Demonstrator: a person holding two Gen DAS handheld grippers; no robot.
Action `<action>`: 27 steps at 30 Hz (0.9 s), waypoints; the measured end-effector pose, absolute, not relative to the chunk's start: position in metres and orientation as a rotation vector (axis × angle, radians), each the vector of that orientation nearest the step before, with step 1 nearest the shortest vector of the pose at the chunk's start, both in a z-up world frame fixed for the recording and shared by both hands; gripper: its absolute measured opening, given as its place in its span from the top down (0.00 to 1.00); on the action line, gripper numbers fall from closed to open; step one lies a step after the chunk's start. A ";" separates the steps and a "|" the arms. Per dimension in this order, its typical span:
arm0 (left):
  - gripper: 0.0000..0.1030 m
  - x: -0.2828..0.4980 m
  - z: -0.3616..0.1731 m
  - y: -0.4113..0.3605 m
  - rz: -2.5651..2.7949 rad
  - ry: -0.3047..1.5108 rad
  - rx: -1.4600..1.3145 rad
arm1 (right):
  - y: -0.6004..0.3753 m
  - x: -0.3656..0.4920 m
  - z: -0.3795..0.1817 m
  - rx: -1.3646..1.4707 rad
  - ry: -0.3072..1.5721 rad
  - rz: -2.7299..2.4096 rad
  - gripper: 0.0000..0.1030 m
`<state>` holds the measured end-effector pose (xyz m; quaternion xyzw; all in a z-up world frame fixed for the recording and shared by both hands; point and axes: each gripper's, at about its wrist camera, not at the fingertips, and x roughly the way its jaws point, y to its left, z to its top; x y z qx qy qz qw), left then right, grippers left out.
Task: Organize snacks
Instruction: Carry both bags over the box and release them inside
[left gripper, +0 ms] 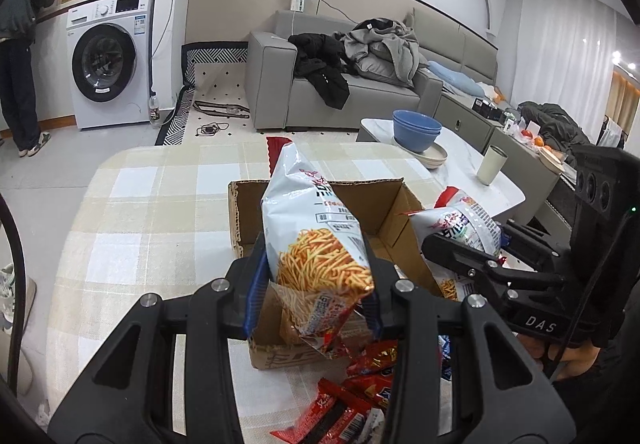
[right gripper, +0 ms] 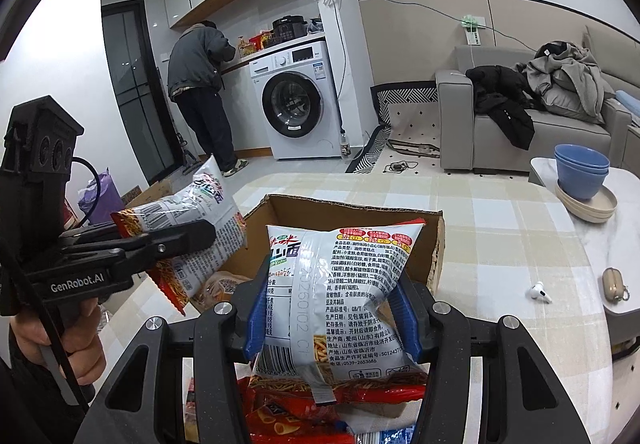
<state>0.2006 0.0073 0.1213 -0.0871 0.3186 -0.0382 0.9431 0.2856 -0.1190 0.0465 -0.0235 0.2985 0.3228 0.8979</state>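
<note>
An open cardboard box (left gripper: 384, 204) (right gripper: 436, 240) stands on the checked tablecloth (left gripper: 152, 212). My left gripper (left gripper: 316, 284) is shut on a white snack bag (left gripper: 316, 228) with a picture of fried noodle sticks, held upright over the box's near end. My right gripper (right gripper: 330, 308) is shut on a second white bag (right gripper: 344, 284), its printed back facing the camera, in front of the box. The left wrist view shows the right gripper (left gripper: 464, 252) and its bag (left gripper: 464, 224) at the box's right side. In the right wrist view, the left gripper (right gripper: 176, 240) and its bag (right gripper: 200, 212) are at the left.
Several red snack packs (left gripper: 360, 396) (right gripper: 280, 416) lie on the table below the grippers. Blue bowls on plates (right gripper: 582, 172), a cup (left gripper: 491, 164), an earbud (right gripper: 540, 292) and its case (right gripper: 614, 284) sit to the right. A person (right gripper: 200, 84) stands at the far counter.
</note>
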 end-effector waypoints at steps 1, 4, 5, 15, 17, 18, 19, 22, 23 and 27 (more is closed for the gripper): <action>0.65 0.206 0.119 0.006 -0.076 0.660 -0.173 | -0.118 0.288 0.046 -0.048 0.619 0.669 0.48; 0.65 0.220 0.112 0.002 -0.077 0.671 -0.153 | -0.115 0.293 0.045 -0.054 0.618 0.663 0.48; 0.65 0.224 0.109 0.000 -0.076 0.675 -0.146 | -0.113 0.295 0.045 -0.057 0.621 0.661 0.48; 0.65 0.258 0.080 -0.010 -0.065 0.719 -0.105 | -0.105 0.314 0.030 -0.073 0.653 0.662 0.48; 0.65 0.263 0.076 -0.010 -0.059 0.724 -0.105 | -0.104 0.316 0.030 -0.079 0.651 0.660 0.48; 0.65 0.265 0.074 -0.009 -0.058 0.728 -0.110 | -0.104 0.316 0.029 -0.079 0.651 0.660 0.48; 0.65 0.267 0.073 -0.009 -0.055 0.732 -0.113 | -0.104 0.316 0.029 -0.080 0.653 0.659 0.48; 0.64 0.274 0.068 -0.006 -0.047 0.754 -0.122 | -0.103 0.318 0.028 -0.086 0.660 0.646 0.46; 0.64 0.276 0.068 -0.007 -0.044 0.758 -0.122 | -0.103 0.319 0.028 -0.089 0.662 0.637 0.40; 0.52 0.277 0.068 -0.005 -0.032 0.766 -0.122 | -0.109 0.315 0.032 -0.082 0.640 0.603 0.18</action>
